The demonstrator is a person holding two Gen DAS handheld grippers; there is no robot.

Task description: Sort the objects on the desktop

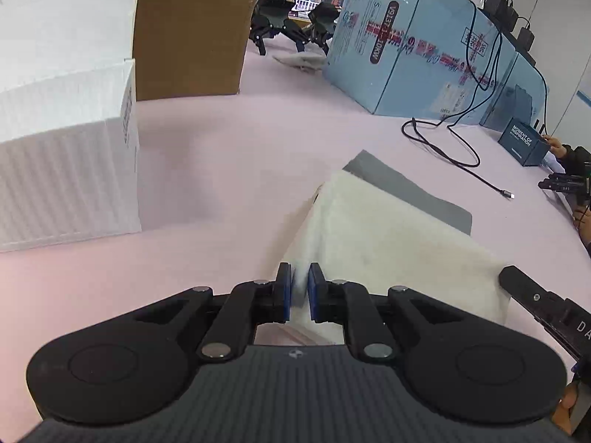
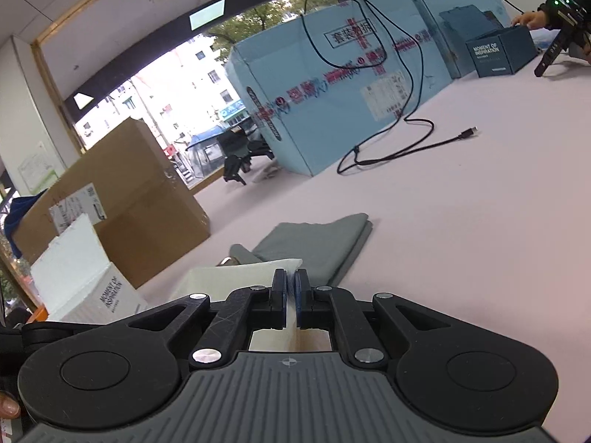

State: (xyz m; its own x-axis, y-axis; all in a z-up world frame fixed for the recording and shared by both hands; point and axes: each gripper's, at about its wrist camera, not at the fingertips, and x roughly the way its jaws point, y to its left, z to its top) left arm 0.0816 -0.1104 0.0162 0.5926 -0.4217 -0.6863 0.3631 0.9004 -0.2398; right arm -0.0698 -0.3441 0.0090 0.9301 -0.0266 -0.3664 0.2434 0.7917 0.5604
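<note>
- A pale pink table (image 1: 229,140) is stretching across both views, carrying everything else.
- A big light blue carton (image 1: 413,55) is standing at the far side, with a brown cardboard box (image 1: 188,33) to its left.
- A white ribbed box (image 1: 62,170) is sitting near your left side, in front of the brown one.
- A white cloth (image 1: 388,240) is lying on the table right ahead of you, partly covering a folded grey cloth (image 1: 413,192) just beyond it.
- A black cable (image 1: 454,147) is trailing off the blue carton onto the table, its plug end lying loose.
- A small dark blue box (image 1: 522,144) is sitting far right, with another person's hand (image 1: 554,144) touching it.
- Your left gripper (image 1: 300,291) is pinching the near edge of the white cloth, jaws narrowed onto the fabric.
- Your right gripper (image 2: 290,295) is clamping the same cloth at another edge, jaws nearly together.
</note>
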